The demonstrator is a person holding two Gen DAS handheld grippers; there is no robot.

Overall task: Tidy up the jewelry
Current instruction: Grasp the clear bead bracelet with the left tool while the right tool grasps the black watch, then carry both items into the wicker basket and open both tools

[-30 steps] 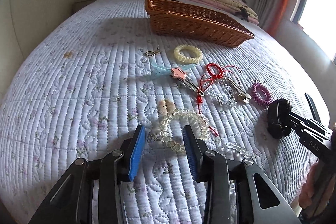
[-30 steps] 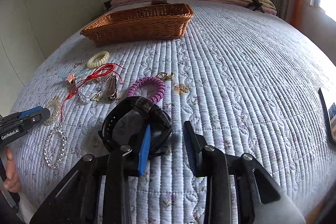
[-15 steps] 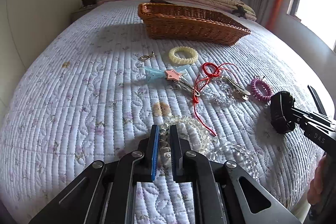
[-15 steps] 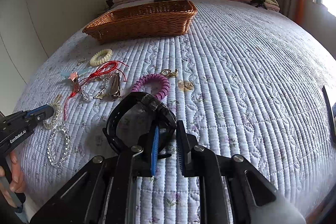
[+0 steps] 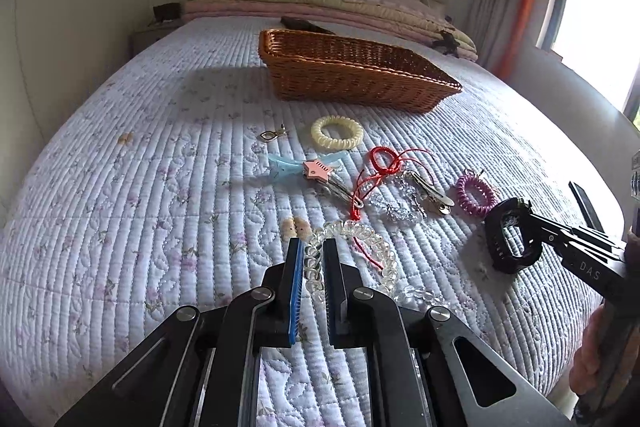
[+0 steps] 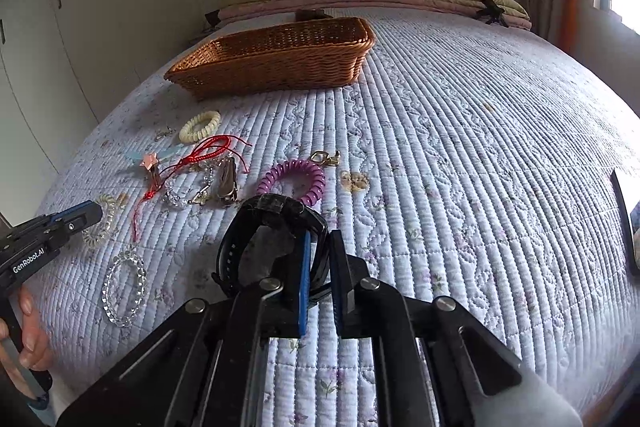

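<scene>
My left gripper [image 5: 312, 247] is shut on a clear coil hair tie [image 5: 360, 239] at the near edge of the bed. My right gripper [image 6: 319, 243] is shut on a black watch [image 6: 272, 223] and holds it lifted; the watch also shows in the left wrist view [image 5: 508, 243]. A wicker basket [image 5: 352, 71] stands farther up the bed. Between it and me lie a cream coil tie [image 5: 337, 133], a blue clip with a pink star [image 5: 316, 167], a red cord [image 5: 384, 163], a crystal bracelet [image 5: 396, 207], a purple coil tie [image 5: 476, 193] and a clear bead bracelet [image 6: 122, 287].
A small gold clasp [image 5: 272, 135] lies left of the cream tie, another [image 6: 324, 158] beyond the purple tie. A dark phone [image 6: 624, 219] lies at the right edge of the bed. Folded quilts and pillows [image 5: 320, 7] are stacked at the headboard.
Both grippers closed: the left on the clear coil tie, the right on the black watch. Both have since risen a little with their items.
</scene>
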